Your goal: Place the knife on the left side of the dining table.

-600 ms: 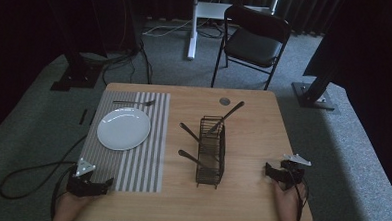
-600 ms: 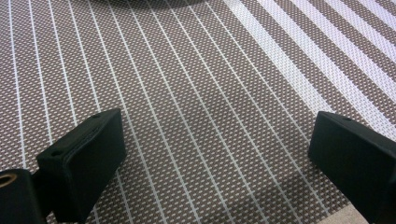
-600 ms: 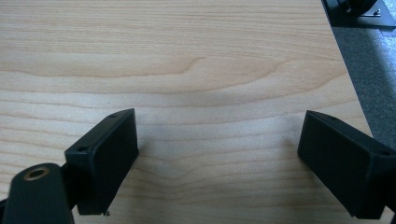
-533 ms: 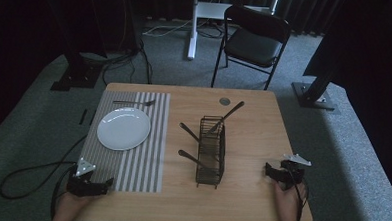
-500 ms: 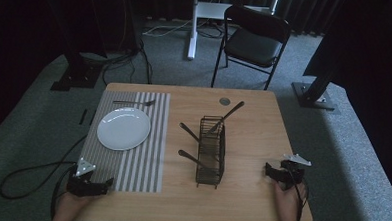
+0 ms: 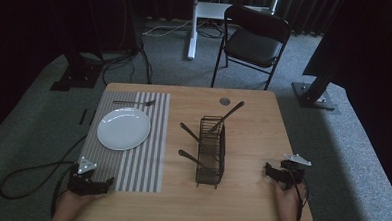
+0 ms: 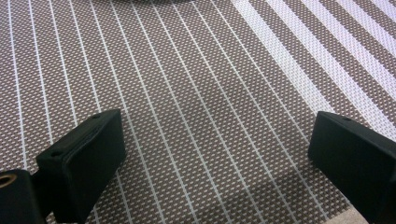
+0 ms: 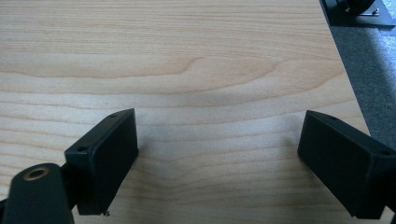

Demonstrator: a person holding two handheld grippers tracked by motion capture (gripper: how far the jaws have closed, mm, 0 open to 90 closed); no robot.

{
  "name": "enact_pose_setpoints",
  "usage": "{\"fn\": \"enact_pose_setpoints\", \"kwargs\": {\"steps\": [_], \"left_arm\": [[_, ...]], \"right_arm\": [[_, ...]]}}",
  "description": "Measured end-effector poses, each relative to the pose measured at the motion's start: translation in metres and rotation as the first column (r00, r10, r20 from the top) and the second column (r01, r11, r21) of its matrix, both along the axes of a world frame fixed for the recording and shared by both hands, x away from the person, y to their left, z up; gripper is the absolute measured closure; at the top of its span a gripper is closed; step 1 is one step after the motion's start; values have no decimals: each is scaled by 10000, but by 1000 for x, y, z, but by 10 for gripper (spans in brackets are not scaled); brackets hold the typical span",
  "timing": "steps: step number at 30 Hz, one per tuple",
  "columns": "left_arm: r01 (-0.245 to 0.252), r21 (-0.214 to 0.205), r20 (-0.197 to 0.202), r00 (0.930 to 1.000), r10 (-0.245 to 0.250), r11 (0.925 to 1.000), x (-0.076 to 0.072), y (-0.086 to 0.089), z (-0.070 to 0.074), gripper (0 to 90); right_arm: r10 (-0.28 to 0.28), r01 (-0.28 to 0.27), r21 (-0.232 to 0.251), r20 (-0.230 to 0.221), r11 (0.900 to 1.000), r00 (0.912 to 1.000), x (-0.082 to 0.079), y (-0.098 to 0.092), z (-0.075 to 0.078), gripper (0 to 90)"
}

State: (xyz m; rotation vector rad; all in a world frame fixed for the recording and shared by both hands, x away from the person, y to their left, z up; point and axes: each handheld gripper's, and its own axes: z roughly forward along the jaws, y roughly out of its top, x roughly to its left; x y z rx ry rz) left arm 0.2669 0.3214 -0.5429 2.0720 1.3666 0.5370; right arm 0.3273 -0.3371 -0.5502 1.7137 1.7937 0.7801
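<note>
Hand-held gripper [image 6: 110, 183] (left, jaws apart) rests on striped placemat [image 6: 147, 138].

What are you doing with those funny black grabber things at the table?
A person sits at the wooden table with a gripper in each hand. The left gripper rests open on the striped placemat; the right gripper rests open on bare wood. Neither holds anything. Between them stands a wire cutlery basket with utensils in it, and a white plate and fork lie on the placemat.

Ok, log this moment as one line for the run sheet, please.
left gripper: open, over grey striped woven placemat | right gripper: open, over bare light wooden table | black wire cutlery basket: untouched
</note>
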Motion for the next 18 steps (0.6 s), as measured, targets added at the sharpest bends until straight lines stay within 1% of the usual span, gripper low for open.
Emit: {"fn": "enact_pose_setpoints", "kwargs": {"steps": [2, 8, 11, 12, 13, 17, 18], "left_arm": [[75, 21, -26, 10000, -75, 10000, 0, 0, 0, 23], [69, 12, -36, 10000, -69, 10000, -1, 0, 0, 28], [54, -188, -58, 10000, -56, 9998, -1, 0, 1, 36], [64, -116, -71, 10000, -65, 9999, -1, 0, 1, 36], [102, -130, -74, 9999, -103, 9999, -1, -1, 2, 38], [194, -330, -65, 9998, -197, 9993, -1, -3, 3, 40], [186, -309, -98, 9998, -189, 9993, -1, -4, 4, 40]], "right_arm": [[0, 0, 0, 0, 10000, 10000, 0, 0, 0, 116], [-1, 1, 2, -1, 10000, 10000, 0, 0, 0, 116], [-6, 6, 3, -4, 10000, 10000, 0, 0, 0, 116], [0, 0, -2, -1, 10000, 10000, 0, 0, 0, 116], [-1, 1, 1, 0, 10000, 10000, 0, 0, 0, 116], [-2, 2, 0, -1, 10000, 10000, 0, 0, 0, 116], [3, -3, -6, 4, 10000, 10000, 0, 0, 0, 116]]}}
